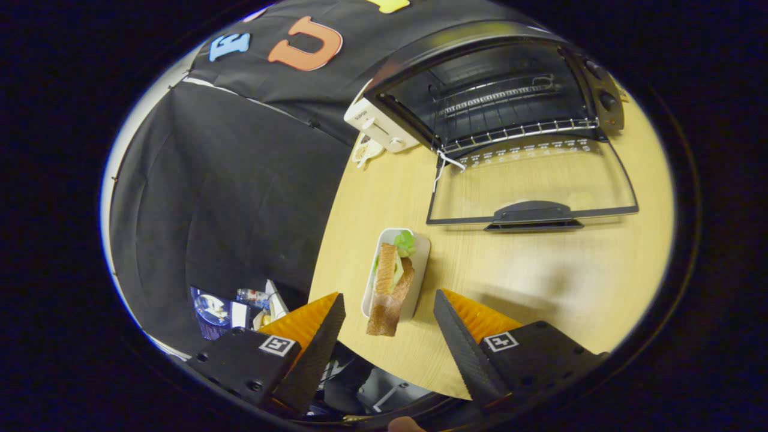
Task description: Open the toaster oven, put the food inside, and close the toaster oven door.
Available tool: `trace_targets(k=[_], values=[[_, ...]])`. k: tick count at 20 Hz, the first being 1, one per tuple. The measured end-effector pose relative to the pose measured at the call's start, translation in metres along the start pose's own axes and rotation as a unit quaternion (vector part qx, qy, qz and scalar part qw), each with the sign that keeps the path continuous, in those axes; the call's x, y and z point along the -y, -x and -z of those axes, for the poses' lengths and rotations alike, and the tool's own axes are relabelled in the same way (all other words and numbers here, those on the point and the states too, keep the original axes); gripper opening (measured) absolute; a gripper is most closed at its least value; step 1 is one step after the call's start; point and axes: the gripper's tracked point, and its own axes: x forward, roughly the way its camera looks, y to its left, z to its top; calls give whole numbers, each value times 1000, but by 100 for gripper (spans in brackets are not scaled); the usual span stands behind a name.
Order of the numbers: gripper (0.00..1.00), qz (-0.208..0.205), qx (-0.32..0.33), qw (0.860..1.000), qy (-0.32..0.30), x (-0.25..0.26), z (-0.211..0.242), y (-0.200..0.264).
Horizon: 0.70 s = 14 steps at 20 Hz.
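A black toaster oven stands at the back of the round wooden table. Its glass door hangs fully down, flat toward me, with its handle at the near edge. The wire rack inside is bare. A sandwich with green lettuce lies on a small white tray near the table's front edge. My gripper is open above the near end of the sandwich, one finger on each side of it and apart from it.
A white toaster sits just left of the oven, with a small patterned item in front of it. Black cloth walls the booth on the left. Below the table's left edge lie a few boxes and bottles.
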Motion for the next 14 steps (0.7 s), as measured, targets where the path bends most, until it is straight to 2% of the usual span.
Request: trace_targets(k=[4, 7, 11, 14], values=[[93, -11, -28, 998, -63, 2, -1, -28], [78, -14, -45, 995, -84, 2, -2, -44], [50, -13, -59, 993, -97, -2, 0, -51], [43, -9, -61, 994, -86, -5, 2, -47]])
